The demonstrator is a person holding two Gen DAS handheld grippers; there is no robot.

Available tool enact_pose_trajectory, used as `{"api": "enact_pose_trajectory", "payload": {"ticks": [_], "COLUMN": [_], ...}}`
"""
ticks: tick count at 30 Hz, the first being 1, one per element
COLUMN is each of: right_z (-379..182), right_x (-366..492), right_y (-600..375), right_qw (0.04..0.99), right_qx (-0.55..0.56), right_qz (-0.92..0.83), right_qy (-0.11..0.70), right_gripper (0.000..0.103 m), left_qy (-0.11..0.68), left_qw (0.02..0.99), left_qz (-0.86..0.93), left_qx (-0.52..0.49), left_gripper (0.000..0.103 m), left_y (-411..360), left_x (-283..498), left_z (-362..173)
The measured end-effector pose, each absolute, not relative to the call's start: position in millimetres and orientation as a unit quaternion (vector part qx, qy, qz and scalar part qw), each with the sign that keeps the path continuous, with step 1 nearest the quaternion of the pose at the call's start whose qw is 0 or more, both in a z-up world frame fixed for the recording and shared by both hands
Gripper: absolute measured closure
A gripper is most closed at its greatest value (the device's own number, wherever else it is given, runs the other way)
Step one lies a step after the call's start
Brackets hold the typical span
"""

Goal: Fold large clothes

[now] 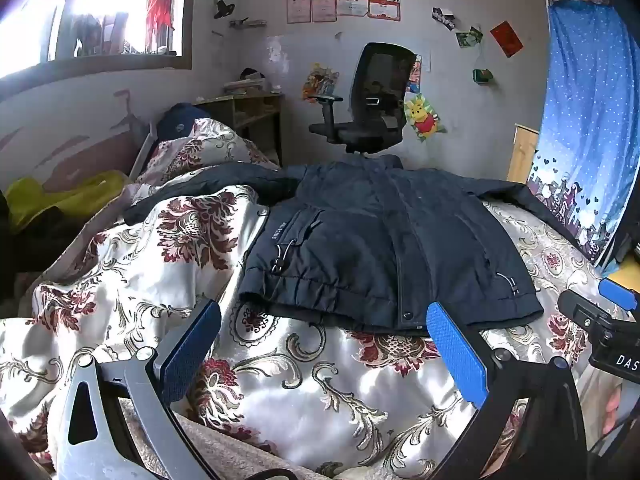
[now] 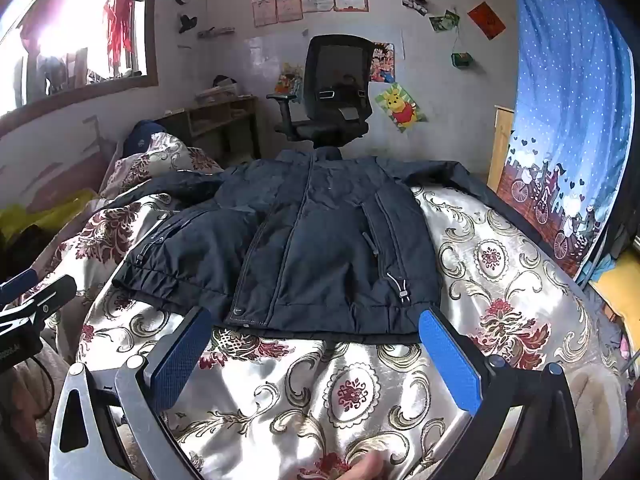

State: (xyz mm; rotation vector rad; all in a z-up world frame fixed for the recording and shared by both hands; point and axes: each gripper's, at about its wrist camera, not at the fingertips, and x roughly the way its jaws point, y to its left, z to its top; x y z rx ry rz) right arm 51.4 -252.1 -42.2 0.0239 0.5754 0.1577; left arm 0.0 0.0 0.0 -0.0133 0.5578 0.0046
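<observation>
A dark navy jacket (image 1: 384,240) lies spread front-up on a floral satin bedspread (image 1: 320,380), its hem toward me and its sleeves out to both sides. It also shows in the right wrist view (image 2: 320,240). My left gripper (image 1: 324,344) is open and empty, just short of the hem's left half. My right gripper (image 2: 312,348) is open and empty, just short of the hem's right half. The right gripper's body shows at the right edge of the left wrist view (image 1: 600,320).
A black office chair (image 1: 368,100) stands beyond the bed's far end. A wooden shelf (image 1: 248,116) and a rumpled quilt (image 1: 200,148) are at the far left. A blue curtain (image 1: 588,120) hangs on the right. A yellow cloth (image 1: 60,196) lies left of the bed.
</observation>
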Motion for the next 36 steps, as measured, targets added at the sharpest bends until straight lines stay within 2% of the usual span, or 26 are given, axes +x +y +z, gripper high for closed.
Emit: {"api": "enact_pose_trajectory", "payload": {"ticks": [36], "right_z": [-44.9], "right_x": [53.8], "right_y": [-252.1], "right_qw": [0.953], "right_qx": [0.018], "right_qz": [0.079], "right_qy": [0.292], "right_gripper": [0.000], "left_qy": [0.277], "left_qw": [0.961], "left_qz": [0.002], "left_qx": [-0.005], "left_gripper": [0.002], "left_y": [0.3], "left_x": [1.6], "left_z": [-3.0]}}
